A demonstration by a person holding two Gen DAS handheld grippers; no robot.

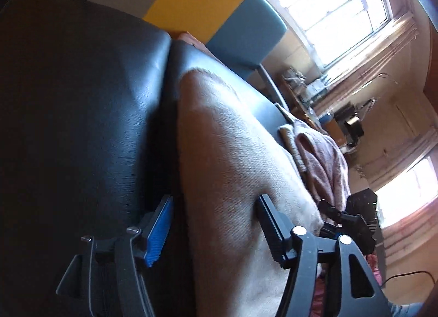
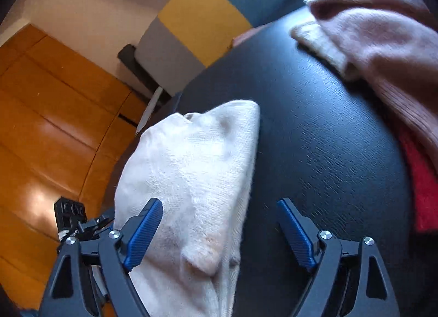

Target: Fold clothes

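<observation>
A cream knitted garment [image 1: 232, 158] lies folded on a black leather seat [image 1: 68, 111]. My left gripper [image 1: 216, 230] is open and straddles its near part: one finger rests on the cloth, the other hangs over the dark seam beside it. In the right wrist view the cream garment [image 2: 197, 169] runs along the seat's [image 2: 314, 125] left edge. My right gripper [image 2: 221, 234] is open above it, with the cloth under its left finger and bare leather under the other. A pink sweater [image 2: 383, 29] lies bunched at the seat's far right.
A red garment [image 2: 424, 188] lies under the pink sweater [image 1: 320, 158]. A grey, yellow and blue striped chair [image 2: 202, 21] stands behind the seat. Wooden floor [image 2: 41, 125] drops away on the left. Bright windows [image 1: 328, 2] and cluttered shelves are far off.
</observation>
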